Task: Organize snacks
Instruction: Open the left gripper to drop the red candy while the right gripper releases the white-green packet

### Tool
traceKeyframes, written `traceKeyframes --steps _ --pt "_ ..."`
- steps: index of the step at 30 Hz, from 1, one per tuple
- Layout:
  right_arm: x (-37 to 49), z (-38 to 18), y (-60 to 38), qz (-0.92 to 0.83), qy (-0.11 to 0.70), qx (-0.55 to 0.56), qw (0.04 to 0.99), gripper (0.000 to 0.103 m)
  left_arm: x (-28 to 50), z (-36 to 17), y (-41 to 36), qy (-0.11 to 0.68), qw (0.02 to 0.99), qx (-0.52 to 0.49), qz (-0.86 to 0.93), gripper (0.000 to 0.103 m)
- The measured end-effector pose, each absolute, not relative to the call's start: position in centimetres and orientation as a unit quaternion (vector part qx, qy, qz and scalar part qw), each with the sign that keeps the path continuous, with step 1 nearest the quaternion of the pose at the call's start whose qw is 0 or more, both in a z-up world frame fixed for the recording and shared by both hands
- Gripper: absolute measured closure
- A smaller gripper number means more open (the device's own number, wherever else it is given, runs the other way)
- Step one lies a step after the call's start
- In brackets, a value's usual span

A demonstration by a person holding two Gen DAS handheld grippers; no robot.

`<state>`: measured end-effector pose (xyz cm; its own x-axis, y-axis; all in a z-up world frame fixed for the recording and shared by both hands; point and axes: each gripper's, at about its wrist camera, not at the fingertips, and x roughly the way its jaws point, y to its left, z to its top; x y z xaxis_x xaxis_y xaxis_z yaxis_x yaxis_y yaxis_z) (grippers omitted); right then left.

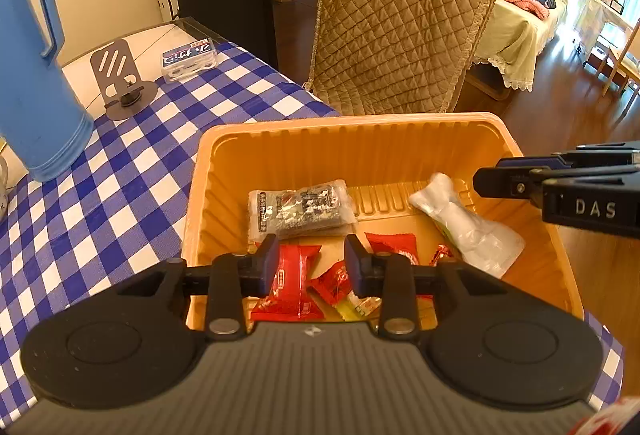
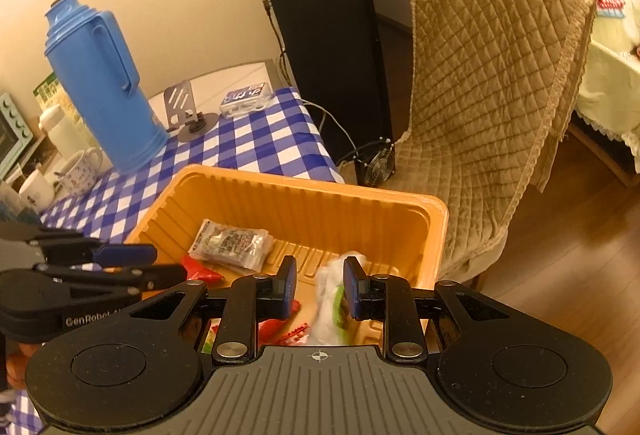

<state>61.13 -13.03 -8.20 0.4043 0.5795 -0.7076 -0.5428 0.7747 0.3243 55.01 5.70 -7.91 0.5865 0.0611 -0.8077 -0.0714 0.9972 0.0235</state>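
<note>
An orange plastic bin (image 1: 352, 121) (image 2: 320, 187) stands on the checked tablecloth and holds the snacks. Inside lie a silver-grey packet (image 1: 300, 209) (image 2: 232, 245), a red packet (image 1: 290, 287), small red-wrapped sweets (image 1: 334, 281) and a white packet (image 1: 468, 227) (image 2: 330, 299). My left gripper (image 1: 311, 259) (image 2: 168, 262) hangs over the bin's near left part, open, with the red snacks below the gap and nothing pressed. My right gripper (image 2: 320, 283) (image 1: 490, 175) reaches in from the right. The blurred white packet shows in its narrow gap, close to the right finger, with bin floor visible beside the left pad.
A blue thermos jug (image 1: 32, 75) (image 2: 100, 83), a grey metal phone stand (image 1: 120, 75) and a clear box (image 1: 188, 61) sit at the table's far end. Mugs (image 2: 78, 171) stand at the left. A chair with a quilted brown cover (image 1: 400, 15) is behind the bin.
</note>
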Motion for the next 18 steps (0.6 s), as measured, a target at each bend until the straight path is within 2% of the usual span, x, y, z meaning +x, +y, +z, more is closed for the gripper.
traceKeyframes --steps 12,14,16,18 --pt "59.2 -7.8 -14.2 0.346 0.453 0.039 0.821 0.075 53.4 -7.2 5.4 0.45 0.892 -0.011 0.029 0.067" --pt "58.7 -7.4 -14.4 0.348 0.451 0.037 0.821 0.067 53.0 -6.9 5.3 0.449 0.893 -0.013 0.029 0.067" --pt "57.9 -6.9 -14.8 0.353 0.443 0.039 0.823 0.049 52.5 -6.6 5.1 0.448 0.894 -0.014 0.029 0.065" --pt "57.1 -6.3 -15.3 0.359 0.434 0.043 0.825 0.042 51.8 -6.1 5.0 0.444 0.895 -0.012 0.035 0.064"
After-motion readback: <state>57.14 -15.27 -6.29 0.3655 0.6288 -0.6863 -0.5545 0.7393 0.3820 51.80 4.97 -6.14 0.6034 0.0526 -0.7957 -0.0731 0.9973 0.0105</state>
